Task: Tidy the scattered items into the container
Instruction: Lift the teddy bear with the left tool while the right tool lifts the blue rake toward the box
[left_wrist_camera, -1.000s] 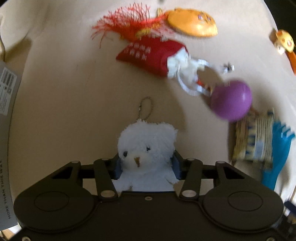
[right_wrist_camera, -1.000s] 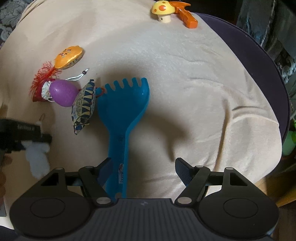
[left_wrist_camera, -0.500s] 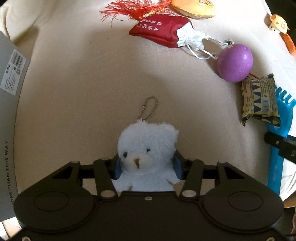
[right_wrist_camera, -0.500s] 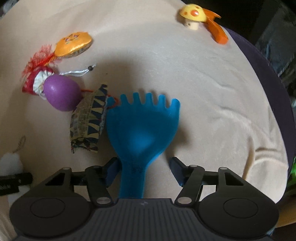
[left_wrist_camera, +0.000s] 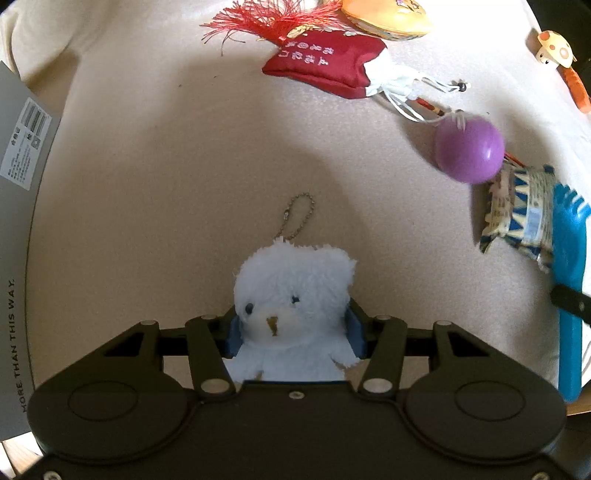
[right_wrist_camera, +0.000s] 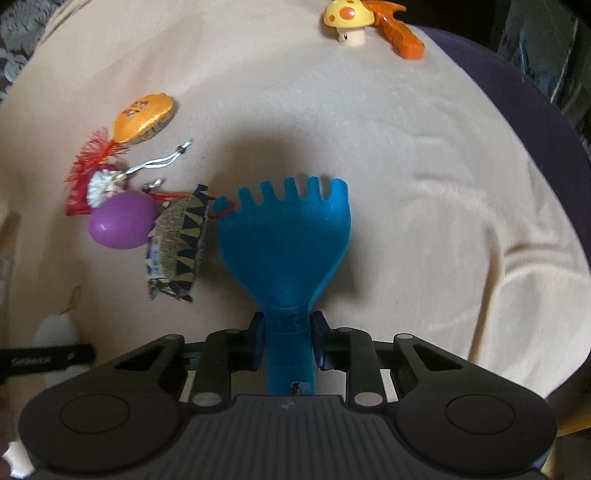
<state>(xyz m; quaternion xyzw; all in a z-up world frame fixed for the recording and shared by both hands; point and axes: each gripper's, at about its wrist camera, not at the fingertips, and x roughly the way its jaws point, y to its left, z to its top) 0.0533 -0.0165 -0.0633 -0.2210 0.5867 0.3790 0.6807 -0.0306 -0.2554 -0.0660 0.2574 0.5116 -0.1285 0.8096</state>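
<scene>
Now, step in hand: both tools have a scattered item in their grip, and the carry to the container comes next, as I judge it.
Left tool: the left tool (left_wrist_camera: 293,332) pinches the white plush bear (left_wrist_camera: 293,295) at its neck, blue pads (left_wrist_camera: 234,332) pressed into the fluff either side; the bear's ball chain (left_wrist_camera: 297,218) trails ahead over the cream cloth (left_wrist_camera: 166,166).
Right tool: the right tool (right_wrist_camera: 290,341) has just been closing, and its pads now clamp the handle of the blue toy rake (right_wrist_camera: 284,243), whose tines point away from the camera.
Container: a grey box (left_wrist_camera: 18,221) with printed lettering shows at the left edge of the left view; it may be the container, though I cannot tell for sure.
Still scattered: purple egg (right_wrist_camera: 122,221), patterned snack packet (right_wrist_camera: 179,243), red pouch (left_wrist_camera: 325,62), orange oval charm (right_wrist_camera: 144,118), mushroom toy (right_wrist_camera: 349,18), orange piece (right_wrist_camera: 400,33).
Next move calls for: lifting the rake clear without dragging the packet and the red cord (right_wrist_camera: 221,210) lying against its tines; keeping both grips firm, since plush compresses and the smooth handle may slip.
</scene>
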